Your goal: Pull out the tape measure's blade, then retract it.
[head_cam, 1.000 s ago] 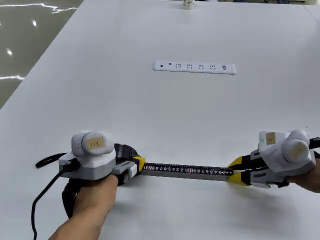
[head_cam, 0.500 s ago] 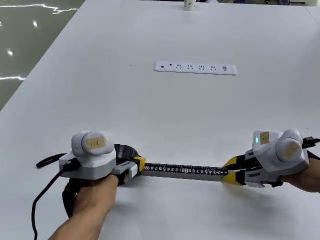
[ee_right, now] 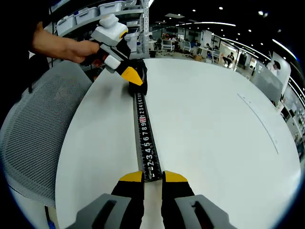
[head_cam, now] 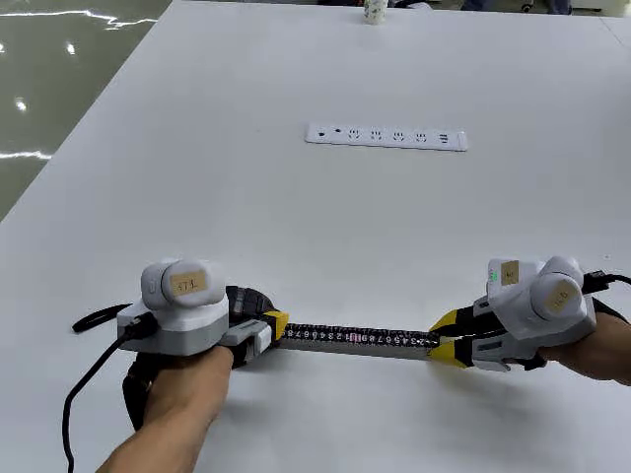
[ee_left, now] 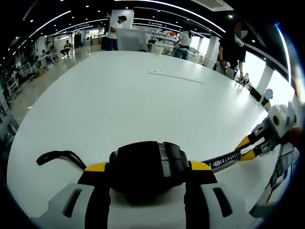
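- We find the left gripper [head_cam: 268, 327] clamped around the black rubber tape measure case [ee_left: 147, 162].
- The right gripper [ee_right: 152, 177] pinches the black numbered blade [ee_right: 144, 138]; in its view the numerals are legible, running toward 12 o'clock.

white left gripper [head_cam: 273, 325] and right gripper [head_cam: 444, 338], yellow-tipped, black cable [head_cam: 87, 392]

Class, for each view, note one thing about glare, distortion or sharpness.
Head view: lamp glare streaks the glossy floor. Left gripper view: fisheye curves the table edge. Right gripper view: blade numerals crisp near the right claw.
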Action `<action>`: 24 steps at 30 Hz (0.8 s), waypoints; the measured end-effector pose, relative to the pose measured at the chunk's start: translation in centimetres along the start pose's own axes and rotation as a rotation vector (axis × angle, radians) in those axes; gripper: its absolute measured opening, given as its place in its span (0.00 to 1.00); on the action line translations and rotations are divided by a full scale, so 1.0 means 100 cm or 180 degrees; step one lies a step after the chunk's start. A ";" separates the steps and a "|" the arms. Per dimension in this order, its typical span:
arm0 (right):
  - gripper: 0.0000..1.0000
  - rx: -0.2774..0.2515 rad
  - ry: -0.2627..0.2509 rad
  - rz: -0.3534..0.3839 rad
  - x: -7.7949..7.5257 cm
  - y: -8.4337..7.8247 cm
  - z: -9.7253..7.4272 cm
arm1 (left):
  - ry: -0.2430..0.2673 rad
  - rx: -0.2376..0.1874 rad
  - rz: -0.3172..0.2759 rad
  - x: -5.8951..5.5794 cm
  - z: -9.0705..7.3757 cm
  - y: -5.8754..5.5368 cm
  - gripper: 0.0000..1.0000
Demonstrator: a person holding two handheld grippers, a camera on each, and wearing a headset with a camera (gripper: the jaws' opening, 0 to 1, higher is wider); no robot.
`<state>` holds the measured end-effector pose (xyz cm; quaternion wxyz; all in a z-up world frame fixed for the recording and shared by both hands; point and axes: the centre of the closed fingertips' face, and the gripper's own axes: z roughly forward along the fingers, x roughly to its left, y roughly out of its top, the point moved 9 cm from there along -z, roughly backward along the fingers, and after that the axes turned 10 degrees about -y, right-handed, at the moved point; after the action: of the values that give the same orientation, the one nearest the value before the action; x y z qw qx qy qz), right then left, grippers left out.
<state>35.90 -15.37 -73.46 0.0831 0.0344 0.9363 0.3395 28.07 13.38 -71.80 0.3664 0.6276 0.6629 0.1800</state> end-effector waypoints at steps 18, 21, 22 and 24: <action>0.09 -0.0042 0.0048 -0.0004 0.004 0.013 0.010 | -0.0024 0.0008 -0.0007 0.001 -0.001 0.001 0.58; 0.09 -0.0050 0.0054 -0.0002 0.004 0.015 0.012 | -0.0026 0.0007 -0.0011 0.001 -0.001 0.001 0.58; 0.09 -0.0052 0.0054 -0.0002 0.004 0.016 0.012 | -0.0027 0.0007 -0.0012 0.001 0.000 0.001 0.58; 0.10 -0.0056 0.0058 0.0001 0.005 0.017 0.013 | -0.0027 0.0005 -0.0011 0.001 -0.001 0.001 0.58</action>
<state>35.69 -13.20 -73.45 0.0748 0.0308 0.9340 0.3481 28.08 13.47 -71.75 0.3690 0.6275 0.6626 0.1761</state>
